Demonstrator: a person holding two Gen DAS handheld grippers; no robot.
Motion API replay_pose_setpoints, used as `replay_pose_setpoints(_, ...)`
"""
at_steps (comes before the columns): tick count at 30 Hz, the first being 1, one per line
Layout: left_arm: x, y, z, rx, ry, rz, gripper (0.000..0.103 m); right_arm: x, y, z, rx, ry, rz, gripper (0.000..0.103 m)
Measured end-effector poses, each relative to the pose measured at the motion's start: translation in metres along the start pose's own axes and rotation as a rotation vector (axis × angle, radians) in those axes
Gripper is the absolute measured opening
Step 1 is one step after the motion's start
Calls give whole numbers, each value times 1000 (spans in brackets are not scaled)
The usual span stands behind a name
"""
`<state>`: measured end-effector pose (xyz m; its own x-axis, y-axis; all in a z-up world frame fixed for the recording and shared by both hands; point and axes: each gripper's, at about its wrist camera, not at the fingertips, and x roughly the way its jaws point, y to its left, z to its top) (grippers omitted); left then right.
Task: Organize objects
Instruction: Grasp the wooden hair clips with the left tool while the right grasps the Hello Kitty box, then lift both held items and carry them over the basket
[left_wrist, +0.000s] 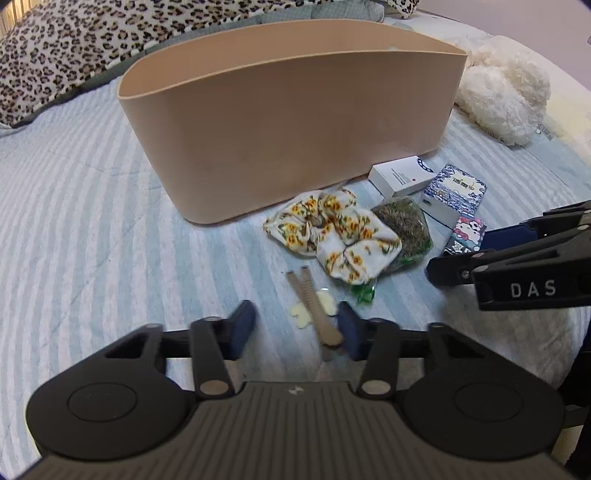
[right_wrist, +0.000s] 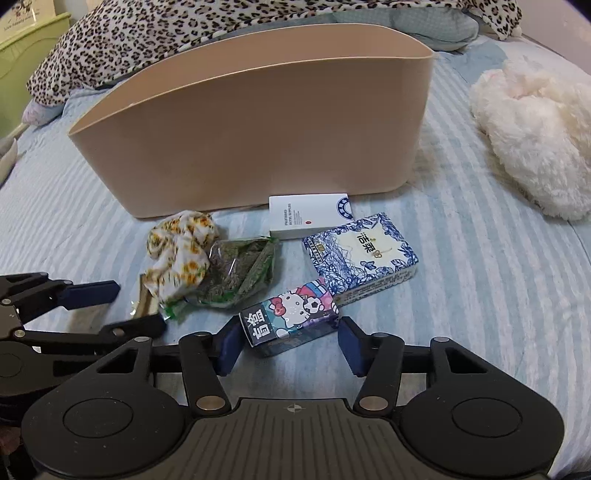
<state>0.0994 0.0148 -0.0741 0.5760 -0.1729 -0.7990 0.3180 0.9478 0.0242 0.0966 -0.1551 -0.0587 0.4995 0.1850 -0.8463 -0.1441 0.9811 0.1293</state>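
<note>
A tan oval bin (left_wrist: 295, 122) (right_wrist: 258, 122) stands on the striped bed. In front of it lie a flowered scrunchie (left_wrist: 332, 236) (right_wrist: 177, 254), a clear packet of green herbs (left_wrist: 404, 229) (right_wrist: 236, 277), a white box (left_wrist: 400, 175) (right_wrist: 306, 216), a blue-patterned tissue pack (left_wrist: 454, 194) (right_wrist: 360, 254), a cartoon-cat tissue pack (left_wrist: 463, 234) (right_wrist: 288, 325) and a beige hair clip (left_wrist: 314, 306). My left gripper (left_wrist: 295, 328) is open over the hair clip. My right gripper (right_wrist: 288, 343) is open, its jaws either side of the cartoon-cat pack.
A fluffy white plush (left_wrist: 498, 99) (right_wrist: 535, 140) lies to the right of the bin. Leopard-print bedding (left_wrist: 55, 55) (right_wrist: 147, 40) is heaped behind the bin. The striped blue cover (left_wrist: 92, 221) stretches to the left.
</note>
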Motion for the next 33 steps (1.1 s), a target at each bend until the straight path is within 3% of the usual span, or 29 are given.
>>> replay_pose_setpoints(3, -2, 0, 1, 2, 0, -2, 29, -4, 1, -3, -9, -11, 1, 51)
replay_pose_setpoints(10, -6, 1, -1, -11, 1, 13, 24, -14, 4, -10, -20, -25, 20, 51)
replay_pose_setpoints(33, -61, 20, 14, -137, -100, 43, 22, -69, -15, 6, 25, -134, 63, 51)
